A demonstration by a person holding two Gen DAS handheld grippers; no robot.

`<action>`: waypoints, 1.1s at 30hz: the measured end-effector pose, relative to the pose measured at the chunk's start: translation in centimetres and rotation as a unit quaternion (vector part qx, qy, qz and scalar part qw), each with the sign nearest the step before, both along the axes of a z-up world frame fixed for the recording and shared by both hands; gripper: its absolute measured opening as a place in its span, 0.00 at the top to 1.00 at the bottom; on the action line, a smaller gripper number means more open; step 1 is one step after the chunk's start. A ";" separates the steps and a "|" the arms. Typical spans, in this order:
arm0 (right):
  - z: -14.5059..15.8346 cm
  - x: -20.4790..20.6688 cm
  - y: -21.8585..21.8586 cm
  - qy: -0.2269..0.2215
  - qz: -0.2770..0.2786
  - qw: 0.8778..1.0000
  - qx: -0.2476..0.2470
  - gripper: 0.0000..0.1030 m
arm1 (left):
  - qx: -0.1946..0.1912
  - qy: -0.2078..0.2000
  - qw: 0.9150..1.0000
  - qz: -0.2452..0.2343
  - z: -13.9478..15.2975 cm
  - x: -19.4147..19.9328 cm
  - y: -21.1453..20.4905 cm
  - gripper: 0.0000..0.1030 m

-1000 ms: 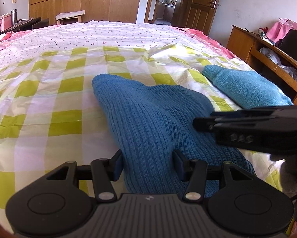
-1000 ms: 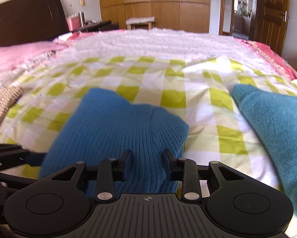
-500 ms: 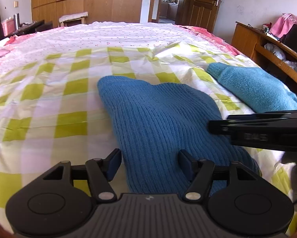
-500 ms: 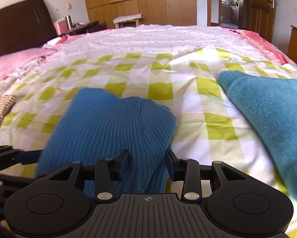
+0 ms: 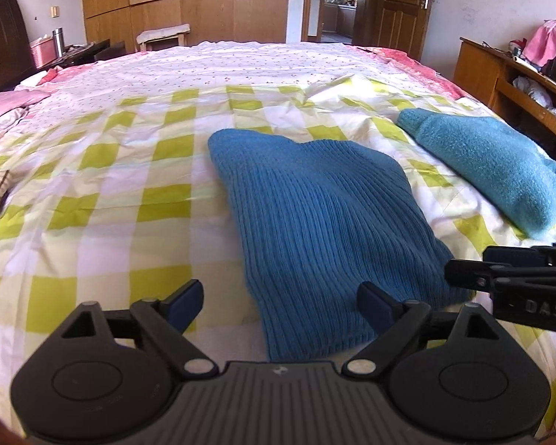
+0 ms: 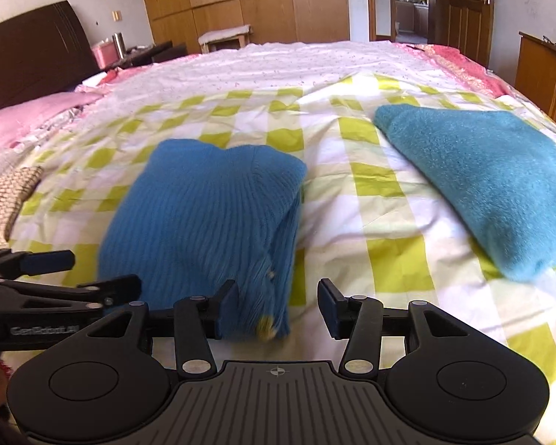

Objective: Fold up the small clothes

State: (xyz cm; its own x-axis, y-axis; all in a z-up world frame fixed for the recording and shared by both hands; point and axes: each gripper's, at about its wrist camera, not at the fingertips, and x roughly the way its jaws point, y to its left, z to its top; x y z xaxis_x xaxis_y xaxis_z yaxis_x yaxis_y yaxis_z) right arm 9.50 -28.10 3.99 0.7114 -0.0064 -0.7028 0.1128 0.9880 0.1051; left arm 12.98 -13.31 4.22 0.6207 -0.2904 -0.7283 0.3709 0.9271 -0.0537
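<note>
A blue ribbed knit garment (image 5: 315, 215) (image 6: 203, 215) lies folded on the checked bedspread. Its near edge reaches between the fingers of my left gripper (image 5: 280, 298). Those jaws are opening wide and neither pad presses on the cloth. The left gripper (image 6: 81, 272) also shows at the left edge of the right wrist view. My right gripper (image 6: 278, 307) has its jaws opening, with the garment's near right corner lying loose between them. The right gripper (image 5: 482, 265) enters the left wrist view from the right. A folded teal fuzzy garment (image 5: 493, 170) (image 6: 482, 178) rests to the right.
The yellow-and-white checked bedspread (image 5: 92, 204) covers a wide bed. A beige woven cloth (image 6: 3, 204) lies at its left edge beside pink pillows (image 6: 25, 118). A wooden desk (image 5: 500, 74) stands to the right. A dark headboard, a wardrobe and a door lie beyond.
Both grippers widened their jaws and drew back toward the bed's near side. The blue knit garment now lies released on the bedspread, farther from both cameras.
</note>
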 end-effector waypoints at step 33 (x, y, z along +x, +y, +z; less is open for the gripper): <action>-2.1 -7.1 3.7 0.009 -0.032 0.999 -0.002 0.29 | 0.028 0.012 0.999 0.021 -1.3 -6.4 2.4 0.00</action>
